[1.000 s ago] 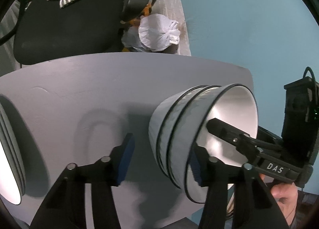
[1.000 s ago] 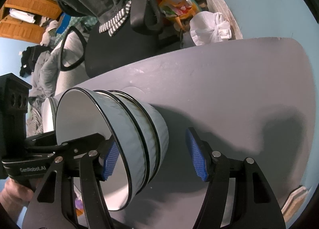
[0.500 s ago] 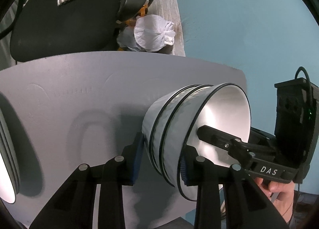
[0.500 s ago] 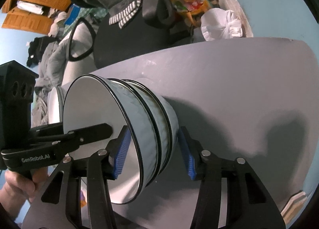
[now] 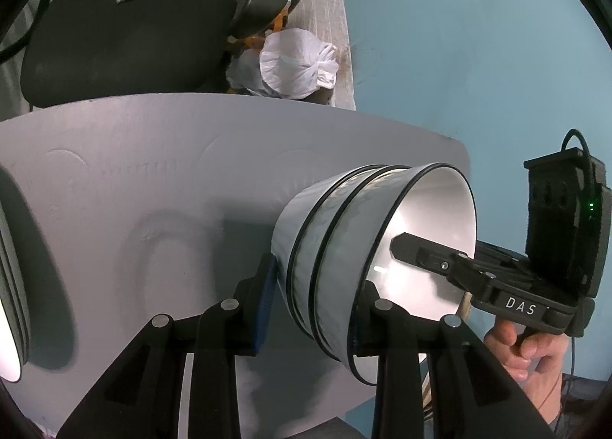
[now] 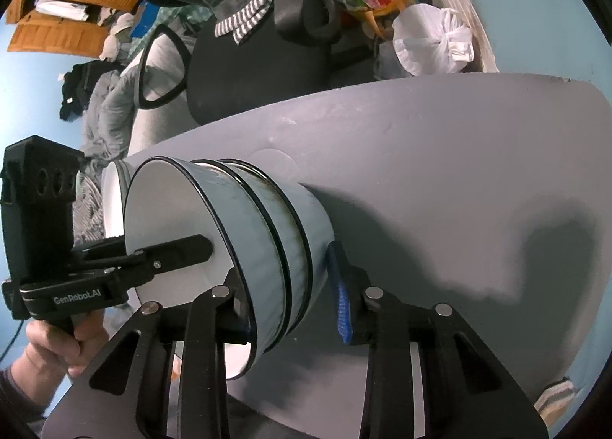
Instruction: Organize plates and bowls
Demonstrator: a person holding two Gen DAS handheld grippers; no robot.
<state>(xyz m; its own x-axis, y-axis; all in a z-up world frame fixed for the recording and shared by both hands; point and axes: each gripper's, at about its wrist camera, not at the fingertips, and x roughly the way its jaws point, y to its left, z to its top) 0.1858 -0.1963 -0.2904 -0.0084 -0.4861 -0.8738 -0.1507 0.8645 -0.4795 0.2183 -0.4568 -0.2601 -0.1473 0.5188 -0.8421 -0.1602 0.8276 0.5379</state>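
Note:
A stack of three nested white bowls (image 5: 329, 232) with black rims sits on the grey table (image 5: 153, 178). My left gripper (image 5: 313, 309) clamps its wall, one blue pad on the outside and the other finger inside the rim. From the opposite side my right gripper (image 6: 288, 297) has the same bowls (image 6: 267, 232) between its jaws. Those jaws are closing, with one pad against the outer wall near the base. One of the right gripper's fingers (image 5: 417, 249) reaches into the top bowl. A stack of white plates (image 5: 9, 305) stands at the table's left end.
A black office chair (image 5: 126, 25) with a striped cloth stands behind the table. A tied white plastic bag (image 5: 298, 64) lies by the blue wall. The table's right edge (image 5: 464, 171) runs close to the bowls. A person's hand (image 5: 535, 347) holds the right gripper.
Both grippers' jaws have closed in on the bowl stack. A second ago the outer pads stood well off its wall, and now they touch it. The bowls have hardly moved.

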